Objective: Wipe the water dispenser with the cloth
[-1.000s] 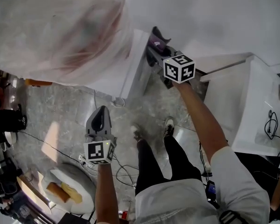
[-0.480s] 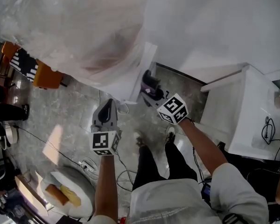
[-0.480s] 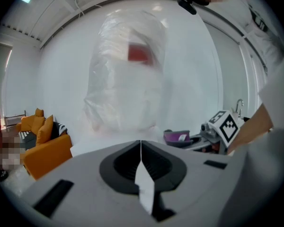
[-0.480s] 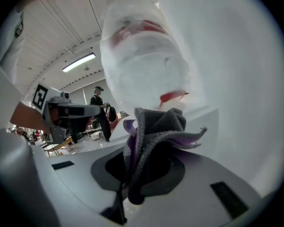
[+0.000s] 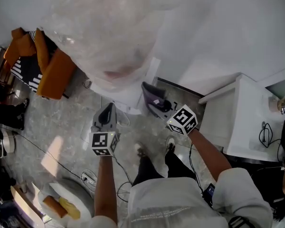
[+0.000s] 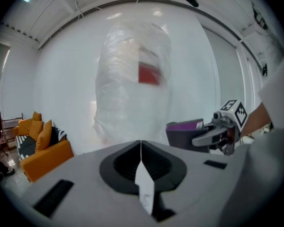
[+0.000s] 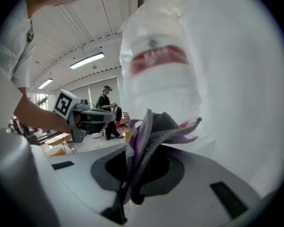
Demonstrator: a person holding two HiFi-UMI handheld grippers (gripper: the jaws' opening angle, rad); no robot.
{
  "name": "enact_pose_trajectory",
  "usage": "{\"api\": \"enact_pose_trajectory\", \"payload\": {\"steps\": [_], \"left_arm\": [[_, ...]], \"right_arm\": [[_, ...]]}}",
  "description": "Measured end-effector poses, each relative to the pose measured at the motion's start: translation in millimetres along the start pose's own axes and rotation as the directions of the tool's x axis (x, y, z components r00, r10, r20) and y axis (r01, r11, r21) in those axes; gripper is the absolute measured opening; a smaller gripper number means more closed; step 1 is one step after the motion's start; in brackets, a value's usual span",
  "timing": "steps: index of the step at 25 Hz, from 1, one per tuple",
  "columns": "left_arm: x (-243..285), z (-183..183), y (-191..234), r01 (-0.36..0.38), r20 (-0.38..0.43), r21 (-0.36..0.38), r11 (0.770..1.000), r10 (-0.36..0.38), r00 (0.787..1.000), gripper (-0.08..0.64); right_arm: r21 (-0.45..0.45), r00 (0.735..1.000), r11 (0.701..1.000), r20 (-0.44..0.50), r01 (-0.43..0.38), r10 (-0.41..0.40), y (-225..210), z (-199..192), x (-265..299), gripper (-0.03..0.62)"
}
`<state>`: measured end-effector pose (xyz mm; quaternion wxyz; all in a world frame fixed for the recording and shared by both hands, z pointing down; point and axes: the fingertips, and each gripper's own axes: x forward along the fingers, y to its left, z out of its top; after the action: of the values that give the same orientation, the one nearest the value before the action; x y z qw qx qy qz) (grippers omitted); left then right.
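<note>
The water dispenser (image 5: 141, 82) is white, and its bottle (image 5: 109, 37) is wrapped in clear plastic with a red label showing through (image 6: 149, 74). My right gripper (image 5: 151, 98) is shut on a purple-grey cloth (image 7: 154, 131), which sticks up from the jaws just in front of the wrapped bottle (image 7: 161, 74). My left gripper (image 5: 107, 109) is shut with nothing in it and points at the dispenser from the left. In the left gripper view the right gripper (image 6: 217, 132) and the cloth (image 6: 184, 132) show at the right. The left gripper (image 7: 87, 116) shows at the left of the right gripper view.
An orange sofa (image 5: 50, 68) with a striped cushion stands to the left. A white counter (image 5: 244, 115) with a cable stands to the right. A round white stool (image 5: 69, 198) and a power strip (image 5: 88, 178) are on the floor near the person's feet (image 5: 140, 151). A person (image 7: 106, 105) stands far off.
The right gripper with the cloth has drawn back from the dispenser's side, toward the person. The left gripper has risen beside it. The head view has shifted, and the sofa has come into sight.
</note>
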<state>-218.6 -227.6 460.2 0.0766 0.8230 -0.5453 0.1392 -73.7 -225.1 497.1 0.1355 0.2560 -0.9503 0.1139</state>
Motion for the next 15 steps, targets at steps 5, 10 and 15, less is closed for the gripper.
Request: {"api": "enact_pose_trajectory", "payload": {"steps": [5,10,15], "left_arm": [[-13,48,22,-0.047,0.065,0.020,0.999,0.046,0.997,0.017],[-17,112,37,-0.075,0.134,0.086,0.993,0.063,0.989,0.017],[-29,175,42,-0.105,0.194,0.175,0.979,0.070,0.979,0.017]], "right_arm": [[-0.113,0.970,0.963,0.017,0.244,-0.244,-52,70,-53,0.054],[-0.217,0.924,0.898,0.079,0.383,-0.375,-84,132,-99,0.054],[-0.243,0.893,0.861,0.168,0.447,-0.417,-89,200,-132,0.054]]}}
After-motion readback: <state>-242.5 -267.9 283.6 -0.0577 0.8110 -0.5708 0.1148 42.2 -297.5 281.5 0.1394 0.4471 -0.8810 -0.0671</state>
